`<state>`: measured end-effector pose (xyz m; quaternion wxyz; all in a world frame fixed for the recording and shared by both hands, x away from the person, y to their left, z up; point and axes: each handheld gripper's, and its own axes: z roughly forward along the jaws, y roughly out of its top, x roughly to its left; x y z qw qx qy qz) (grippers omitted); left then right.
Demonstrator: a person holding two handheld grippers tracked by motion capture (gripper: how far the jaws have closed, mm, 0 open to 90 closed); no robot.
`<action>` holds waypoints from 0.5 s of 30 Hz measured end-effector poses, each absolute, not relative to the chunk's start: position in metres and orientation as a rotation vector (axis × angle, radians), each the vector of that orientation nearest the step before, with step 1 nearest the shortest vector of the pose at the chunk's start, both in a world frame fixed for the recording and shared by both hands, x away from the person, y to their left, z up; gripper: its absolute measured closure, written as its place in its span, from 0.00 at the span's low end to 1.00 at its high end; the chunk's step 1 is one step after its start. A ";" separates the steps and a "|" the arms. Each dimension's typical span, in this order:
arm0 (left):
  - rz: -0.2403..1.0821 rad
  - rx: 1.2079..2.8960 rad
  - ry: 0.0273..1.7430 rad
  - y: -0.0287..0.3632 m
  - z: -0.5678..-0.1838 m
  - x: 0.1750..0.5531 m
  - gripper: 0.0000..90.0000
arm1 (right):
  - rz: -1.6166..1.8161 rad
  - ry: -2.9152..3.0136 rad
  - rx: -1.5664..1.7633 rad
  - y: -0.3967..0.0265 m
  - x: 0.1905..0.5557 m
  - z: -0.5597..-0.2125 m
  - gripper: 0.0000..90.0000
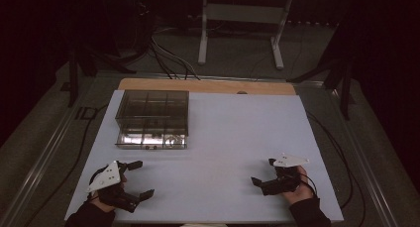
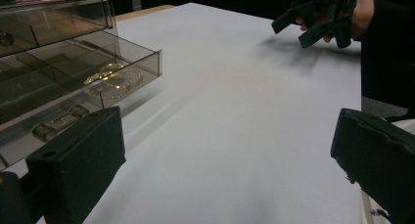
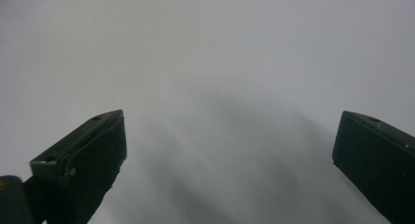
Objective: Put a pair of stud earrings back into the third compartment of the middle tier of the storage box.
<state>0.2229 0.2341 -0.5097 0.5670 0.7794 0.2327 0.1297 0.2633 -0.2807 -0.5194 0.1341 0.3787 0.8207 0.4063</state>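
Observation:
A smoky clear plastic drawer box stands at the back left of the white table. Its lowest drawer is pulled out toward me, and a gold chain lies coiled in one of its compartments. My left gripper hovers open near the front left edge, below the box, with nothing between its jaws. At the front right my right gripper is open too, pointing left over bare table. In the left gripper view the right gripper shows far off in a hand.
A strip of wooden tabletop shows behind the white sheet. Beyond the table are a white metal stand, dark tripod legs and cables on the floor. A cable trails off the right side.

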 end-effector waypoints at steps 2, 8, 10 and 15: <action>0.305 1.832 0.547 0.234 -0.510 0.223 0.01 | 1.169 2.369 1.106 -0.287 0.260 -0.521 0.00; 0.303 1.834 0.545 0.234 -0.510 0.223 0.01 | 1.138 2.324 1.142 -0.302 0.255 -0.523 0.00; 0.303 1.831 0.547 0.234 -0.510 0.223 0.01 | 1.140 2.310 1.148 -0.304 0.255 -0.522 0.00; 0.300 1.830 0.550 0.234 -0.510 0.223 0.01 | 1.139 2.300 1.140 -0.304 0.257 -0.522 0.00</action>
